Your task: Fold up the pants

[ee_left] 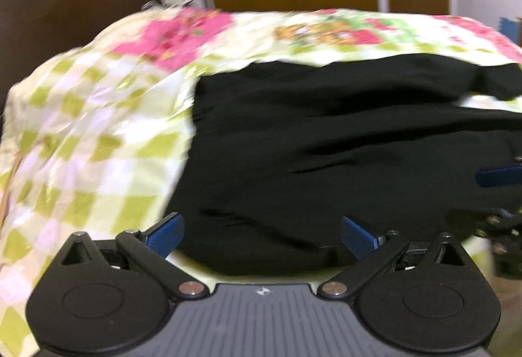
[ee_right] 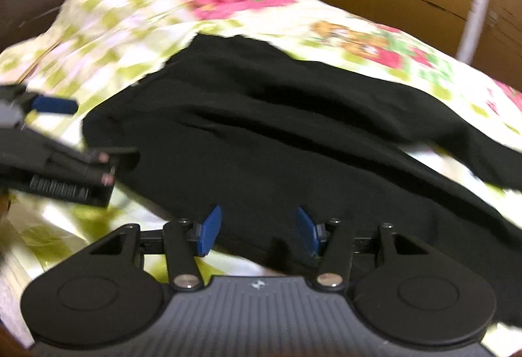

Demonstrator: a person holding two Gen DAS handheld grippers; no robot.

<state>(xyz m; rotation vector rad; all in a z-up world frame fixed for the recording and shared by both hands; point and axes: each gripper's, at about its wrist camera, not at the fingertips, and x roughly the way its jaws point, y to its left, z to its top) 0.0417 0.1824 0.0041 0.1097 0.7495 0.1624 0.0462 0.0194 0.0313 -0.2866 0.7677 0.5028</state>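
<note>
Black pants (ee_left: pixel 326 141) lie spread on the checked bedsheet (ee_left: pixel 81 135), legs trailing toward 3 o'clock. I hold left gripper (ee_left: pixel 261 238) wide and right gripper (ee_right: pixel 257 234) moderately apart, both empty at the near hem at 6 o'clock, presumably to pinch it for folding.

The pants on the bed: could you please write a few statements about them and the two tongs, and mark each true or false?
1. The pants are black. True.
2. The pants lie on a plain white sheet. False: the bedspread is checked green and white with pink flowers.
3. The left tongs are open. True.
4. The right tongs are shut on the pants. False: they are open, with the near edge of the pants between the blue fingers.
5. The pants hang from a hanger. False: they lie spread on the bedspread.
</note>
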